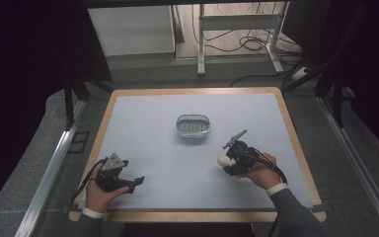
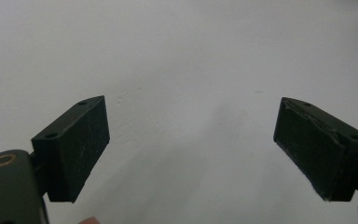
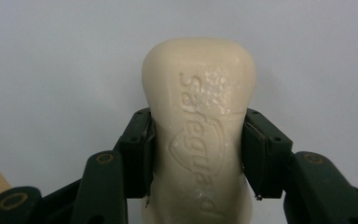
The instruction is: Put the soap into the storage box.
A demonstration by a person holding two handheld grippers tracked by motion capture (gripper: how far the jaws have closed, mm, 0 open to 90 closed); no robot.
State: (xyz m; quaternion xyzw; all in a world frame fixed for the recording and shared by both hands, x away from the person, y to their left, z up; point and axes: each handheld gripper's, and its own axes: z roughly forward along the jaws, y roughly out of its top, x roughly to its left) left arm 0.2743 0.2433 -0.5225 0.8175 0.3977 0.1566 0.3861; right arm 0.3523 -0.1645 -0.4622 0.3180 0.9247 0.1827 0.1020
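A cream bar of soap (image 3: 199,135) with an embossed brand name stands lengthwise between the jaws of my right gripper (image 3: 196,149), which is shut on its narrow waist. In the high view the soap (image 1: 224,160) pokes out of the right gripper (image 1: 229,162) at the table's right front, a little above the mat. An oval grey soap dish (image 1: 193,125) with a slotted floor sits near the mat's middle, apart from both grippers. My left gripper (image 1: 137,181) rests at the left front, jaws wide open over bare mat (image 2: 191,144) with nothing between them.
A pale blue mat (image 1: 168,148) covers a wooden-edged table (image 1: 192,215). Metal rails run along both sides of the table. Beyond the far edge stand a white desk frame (image 1: 239,22) and loose cables on the floor.
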